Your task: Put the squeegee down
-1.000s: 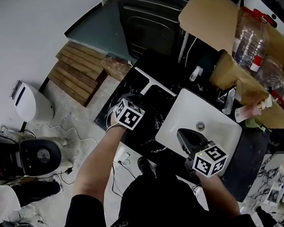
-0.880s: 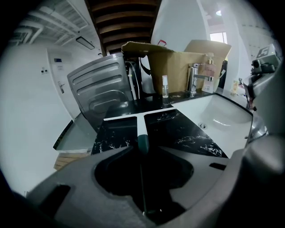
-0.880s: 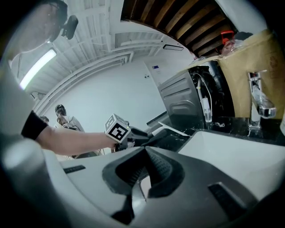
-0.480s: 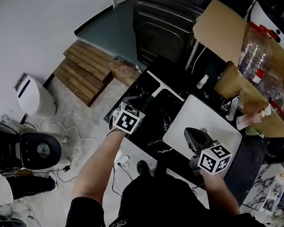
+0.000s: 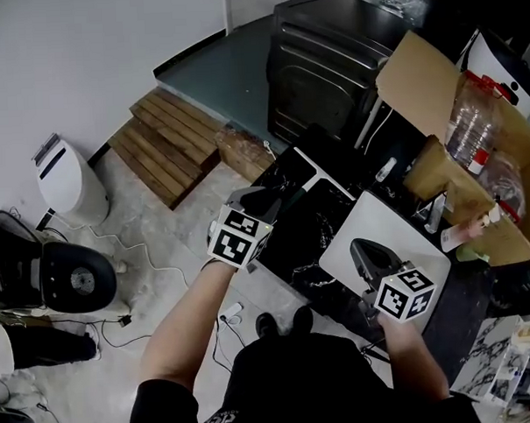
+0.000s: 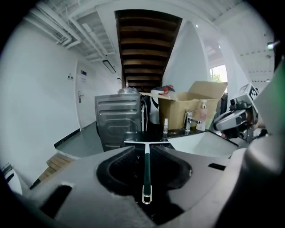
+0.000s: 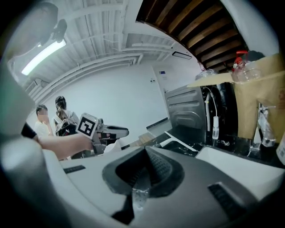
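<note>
Two grippers are up over the counter, neither holding anything. The squeegee [image 5: 323,173] lies flat on the black marble counter [image 5: 305,235], left of the white basin [image 5: 406,235]. Its blade is along the far edge, handle pointing back at the person. Left gripper [image 5: 263,197] hangs near the handle end, not touching; jaws apart and closing, nothing pinched. Right gripper [image 5: 358,244] is over the basin, jaw tips together. There's a small clear bit low in its gap that I can't identify.

Around it: spray bottle [image 5: 386,168] and tap [image 5: 433,212] behind the basin, both apart from the squeegee. Cardboard box [image 5: 417,77] with plastic bottles [image 5: 471,110] at back right, dark metal appliance [image 5: 328,54] behind the counter.

Room: white walls, pale floor with a wooden pallet [image 5: 170,140], a white heater [image 5: 66,184] and loose cables [image 5: 153,255].

View deltas: the left gripper view looks straight down the squeegee, showing the metal loop [image 6: 146,196] at its near end and a wooden stair underside [image 6: 147,44] overhead. The right gripper view catches the left gripper side-on and two people [image 7: 51,118] by the far wall. The head view shows neither.
</note>
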`<action>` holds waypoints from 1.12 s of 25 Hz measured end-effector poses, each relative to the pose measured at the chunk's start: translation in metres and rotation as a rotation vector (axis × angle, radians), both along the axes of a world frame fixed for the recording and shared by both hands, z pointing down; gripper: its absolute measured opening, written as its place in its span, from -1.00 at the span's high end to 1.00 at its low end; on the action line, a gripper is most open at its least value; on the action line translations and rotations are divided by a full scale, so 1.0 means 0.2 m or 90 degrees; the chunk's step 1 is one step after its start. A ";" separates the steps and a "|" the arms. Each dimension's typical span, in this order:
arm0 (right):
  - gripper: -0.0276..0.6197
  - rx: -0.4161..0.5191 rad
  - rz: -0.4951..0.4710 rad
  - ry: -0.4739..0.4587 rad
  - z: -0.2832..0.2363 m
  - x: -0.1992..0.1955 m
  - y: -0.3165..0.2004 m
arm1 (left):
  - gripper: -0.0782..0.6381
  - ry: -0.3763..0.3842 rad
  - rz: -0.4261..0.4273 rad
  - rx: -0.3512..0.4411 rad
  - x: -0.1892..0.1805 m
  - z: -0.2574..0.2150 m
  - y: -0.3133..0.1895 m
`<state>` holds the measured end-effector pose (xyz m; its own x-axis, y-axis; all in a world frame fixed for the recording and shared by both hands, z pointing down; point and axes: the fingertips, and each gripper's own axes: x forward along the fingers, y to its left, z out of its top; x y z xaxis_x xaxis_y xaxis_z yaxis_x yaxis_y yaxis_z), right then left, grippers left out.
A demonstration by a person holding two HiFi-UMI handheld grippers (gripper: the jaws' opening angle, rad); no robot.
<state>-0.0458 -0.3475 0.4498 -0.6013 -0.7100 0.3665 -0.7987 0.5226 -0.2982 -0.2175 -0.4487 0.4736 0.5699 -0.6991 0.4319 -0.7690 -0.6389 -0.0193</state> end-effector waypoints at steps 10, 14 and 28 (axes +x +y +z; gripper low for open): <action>0.90 0.060 -0.004 0.012 -0.20 -0.06 -0.04 | 0.51 0.089 -0.035 0.065 -0.12 -0.31 0.21; 0.90 0.083 -0.016 0.000 -0.27 -0.05 -0.06 | 0.56 0.077 -0.067 0.083 -0.16 -0.37 0.28; 0.90 0.157 -0.010 -0.031 -0.51 0.31 -0.07 | 0.73 0.151 -0.100 0.111 0.15 -0.60 0.35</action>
